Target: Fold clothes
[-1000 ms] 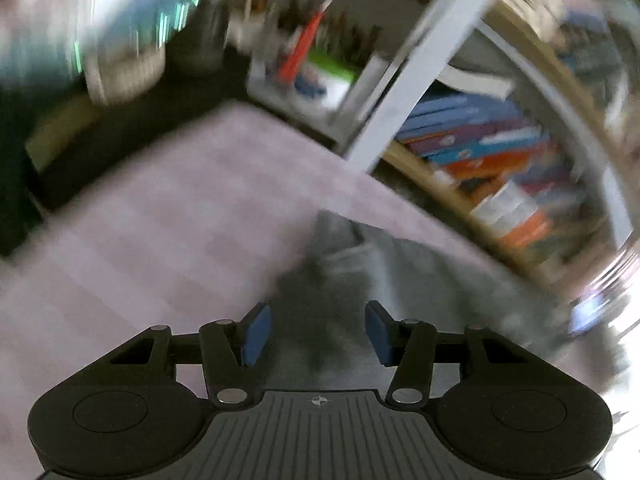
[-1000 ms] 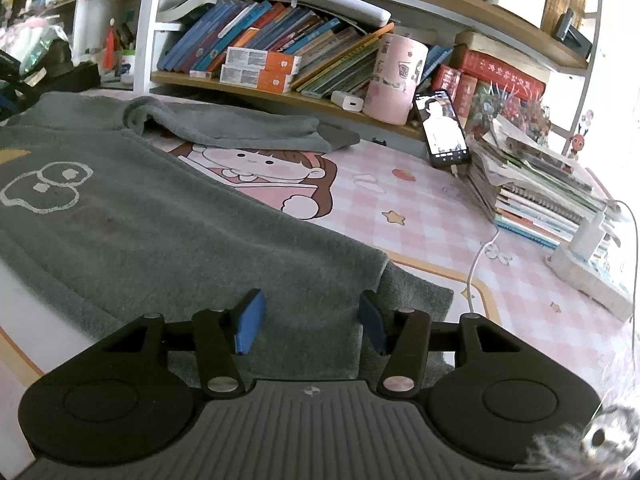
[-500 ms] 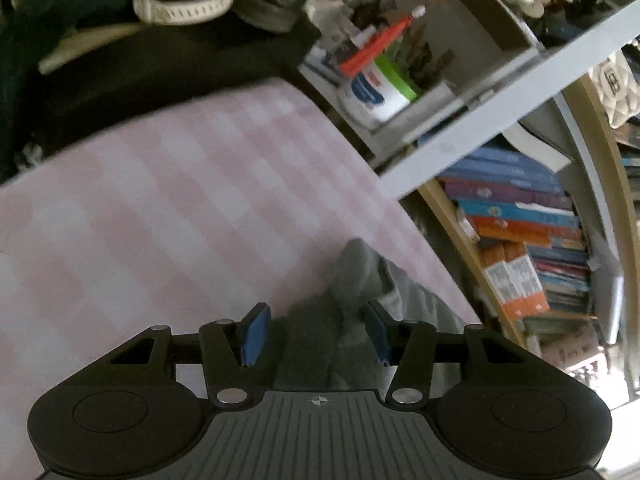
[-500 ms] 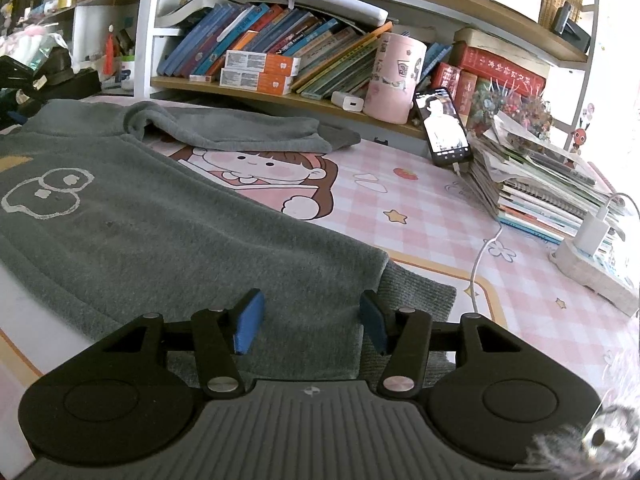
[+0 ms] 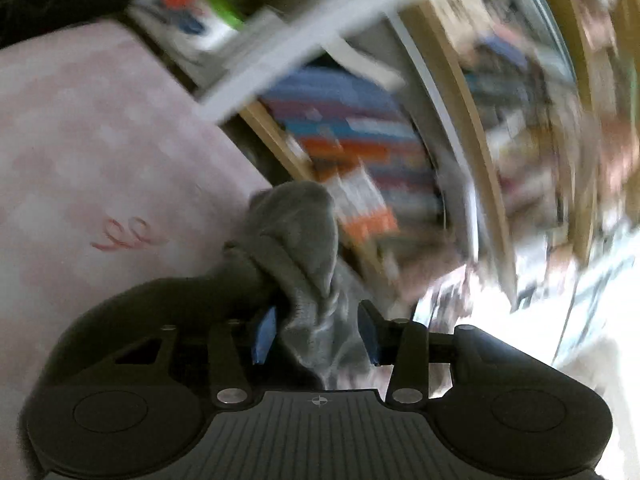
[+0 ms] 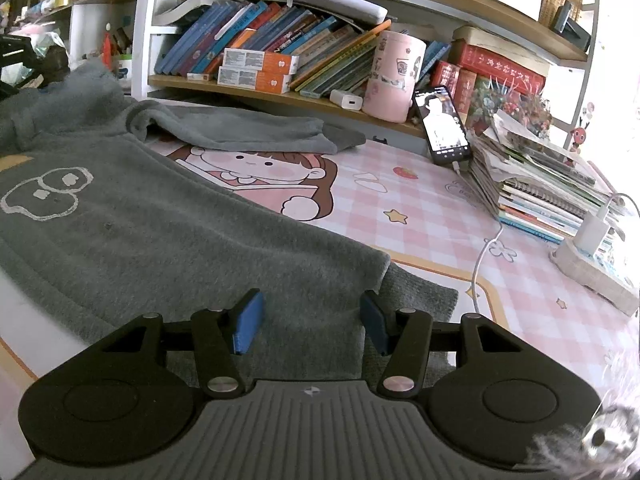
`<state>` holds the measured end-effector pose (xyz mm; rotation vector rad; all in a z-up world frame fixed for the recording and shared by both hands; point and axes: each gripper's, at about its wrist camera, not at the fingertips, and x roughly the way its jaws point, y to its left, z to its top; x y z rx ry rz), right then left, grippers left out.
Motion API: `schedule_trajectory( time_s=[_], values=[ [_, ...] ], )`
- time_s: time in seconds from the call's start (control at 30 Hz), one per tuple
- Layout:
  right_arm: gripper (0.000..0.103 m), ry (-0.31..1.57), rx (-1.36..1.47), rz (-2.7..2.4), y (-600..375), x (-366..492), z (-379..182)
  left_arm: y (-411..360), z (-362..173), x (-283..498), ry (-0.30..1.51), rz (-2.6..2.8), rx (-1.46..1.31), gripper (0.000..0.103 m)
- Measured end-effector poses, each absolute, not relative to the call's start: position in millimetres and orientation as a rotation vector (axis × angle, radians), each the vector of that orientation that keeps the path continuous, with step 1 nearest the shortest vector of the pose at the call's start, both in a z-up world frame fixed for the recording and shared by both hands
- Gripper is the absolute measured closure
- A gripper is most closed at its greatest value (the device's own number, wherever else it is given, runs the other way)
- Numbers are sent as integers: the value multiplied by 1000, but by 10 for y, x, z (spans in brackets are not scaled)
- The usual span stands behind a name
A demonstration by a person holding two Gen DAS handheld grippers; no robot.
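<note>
Since the earlier left wrist frame, the left claw (image 5: 316, 336) has been closing around a bunched grey sleeve (image 5: 298, 240), which now rises between its fingers above the pink checked mat (image 5: 92, 152). Seen from the right wrist, the right claw (image 6: 310, 322) hovers half-open, gripping nothing, over the hem of the grey sweatshirt (image 6: 168, 240) spread ahead and leftward.

In my left wrist view the shelves and books (image 5: 360, 152) smear into streaks, so I can't read any spine. Bunched grey cloth (image 5: 304, 248) covers part of the left blue pad (image 5: 264, 332); whether the pads press it, I can't tell. In my right view the sweatshirt (image 6: 160, 240) runs off the left edge.
</note>
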<state>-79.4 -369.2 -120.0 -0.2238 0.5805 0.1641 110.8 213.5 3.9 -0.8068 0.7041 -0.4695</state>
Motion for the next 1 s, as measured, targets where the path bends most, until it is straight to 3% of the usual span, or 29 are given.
schedule_trajectory(
  time_s=[0.17, 0.4, 0.53, 0.57, 0.63, 0.7, 0.73, 0.77, 0.8, 0.9, 1.0],
  values=[
    [51, 582, -222, 162, -3701, -782, -1202, 1528, 109, 941, 761, -423, -423, 60],
    [51, 583, -221, 164, -3712, -778, -1199, 1269, 219, 797, 683, -378, -191, 59],
    [51, 582, -221, 160, -3704, -777, -1199, 1442, 262, 991, 663, -328, -317, 55],
    [51, 582, -221, 159, -3701, -777, -1201, 1544, 256, 1071, 660, -317, -402, 49],
    [51, 581, -221, 157, -3697, -778, -1204, 1723, 199, 1242, 676, -320, -584, 49],
    [51, 581, -221, 156, -3694, -779, -1206, 1847, 82, 1402, 726, -339, -744, 55],
    [51, 582, -220, 156, -3693, -780, -1207, 1876, 33, 1466, 753, -346, -789, 65],
    [51, 582, -220, 156, -3693, -781, -1207, 1867, 10, 1514, 786, -343, -778, 88],
    [51, 582, -219, 155, -3693, -782, -1208, 1859, -13, 1561, 818, -339, -768, 98],
    [51, 582, -218, 155, -3692, -785, -1209, 1881, 107, 1575, 802, -248, -650, 100],
    [51, 583, -216, 154, -3691, -788, -1210, 2132, 423, 1412, 576, -1, -550, 99]
  ],
)
